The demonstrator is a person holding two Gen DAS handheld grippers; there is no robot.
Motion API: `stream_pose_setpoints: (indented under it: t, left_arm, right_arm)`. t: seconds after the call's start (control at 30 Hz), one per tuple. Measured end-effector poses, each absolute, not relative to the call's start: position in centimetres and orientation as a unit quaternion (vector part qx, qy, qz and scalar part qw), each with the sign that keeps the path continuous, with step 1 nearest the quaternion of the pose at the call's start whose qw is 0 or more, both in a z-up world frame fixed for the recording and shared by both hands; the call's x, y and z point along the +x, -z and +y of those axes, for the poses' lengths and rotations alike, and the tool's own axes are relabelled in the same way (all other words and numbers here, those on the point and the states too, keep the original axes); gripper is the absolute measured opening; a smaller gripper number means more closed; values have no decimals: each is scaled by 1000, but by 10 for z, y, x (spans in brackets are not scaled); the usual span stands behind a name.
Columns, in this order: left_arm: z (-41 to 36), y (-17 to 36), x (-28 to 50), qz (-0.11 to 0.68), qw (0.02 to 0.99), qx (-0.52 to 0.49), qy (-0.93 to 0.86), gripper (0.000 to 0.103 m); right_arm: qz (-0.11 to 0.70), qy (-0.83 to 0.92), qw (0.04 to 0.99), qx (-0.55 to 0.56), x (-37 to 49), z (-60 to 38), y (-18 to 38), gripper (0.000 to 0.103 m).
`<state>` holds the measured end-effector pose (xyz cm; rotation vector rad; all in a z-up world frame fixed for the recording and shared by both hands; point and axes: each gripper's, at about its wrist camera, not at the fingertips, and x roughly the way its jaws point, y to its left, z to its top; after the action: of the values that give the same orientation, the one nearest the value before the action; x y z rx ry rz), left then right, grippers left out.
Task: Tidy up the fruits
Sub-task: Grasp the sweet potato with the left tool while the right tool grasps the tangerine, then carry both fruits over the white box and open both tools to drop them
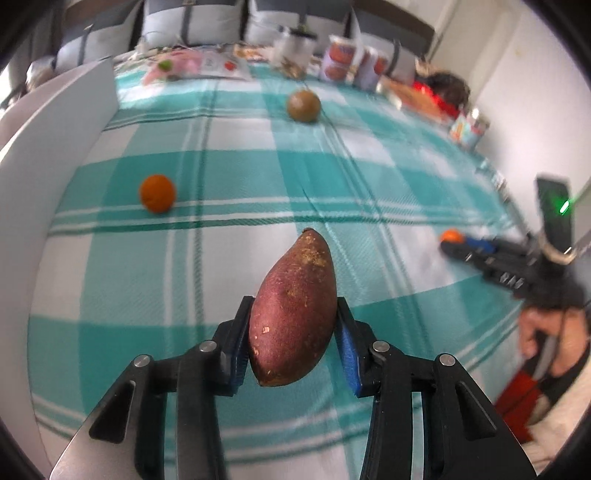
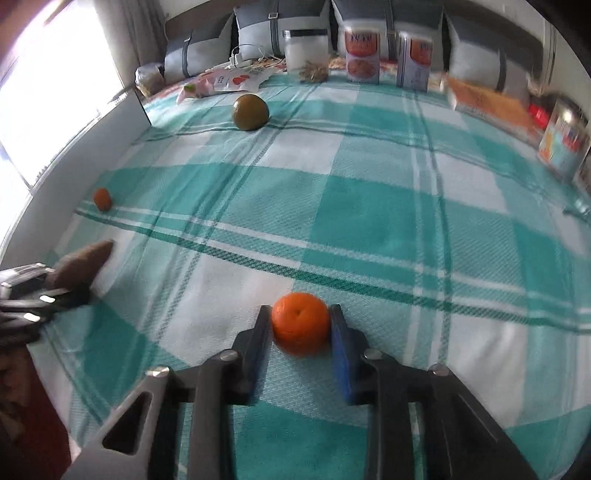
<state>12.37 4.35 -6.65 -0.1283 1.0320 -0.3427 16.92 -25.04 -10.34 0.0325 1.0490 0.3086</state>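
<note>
The left gripper [image 1: 293,325] is closed about halfway on one sweet potato [image 1: 293,310], its pads pressed against both sides and the pointed end sticking out forward, above the cloth. The right gripper [image 2: 301,328] has its fingers against both sides of one orange [image 2: 301,322], which sits low over the cloth; whether it rests on it cannot be told.

Counting the fruit: two oranges, the held one and a second orange [image 1: 157,193] lying loose on the cloth towards the left, plus one round greenish-brown fruit [image 2: 250,112] further back, well apart from both. One sweet potato in all.

Everything lies on a teal and white checked cloth [image 2: 369,206] spread over a wide flat surface. A white board [image 1: 48,155] stands along the left edge. At the far side stand two food cartons [image 2: 362,55], a clear jar with a white lid [image 2: 306,48], a tin [image 2: 563,142] to the right, and some flat packets [image 2: 236,81]. Behind them are grey and white cushions [image 2: 255,33], with a bright window [image 2: 40,92] on the left.
</note>
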Motion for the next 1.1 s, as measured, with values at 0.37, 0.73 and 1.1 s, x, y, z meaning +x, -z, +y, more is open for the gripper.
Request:
stream_pose_setpoints:
  t: [0.37, 0.73, 1.1]
  left_arm:
    - [199, -41, 80, 399, 892, -189, 98, 42]
    - [351, 15, 59, 446, 860, -225, -103, 43]
    - [357, -13, 45, 377, 886, -224, -150, 84]
  right_arm:
    - [456, -308, 833, 54, 179, -108, 9, 29]
    - [454, -489, 742, -62, 135, 166, -29, 30]
    - [451, -419, 788, 8, 162, 160, -32, 97]
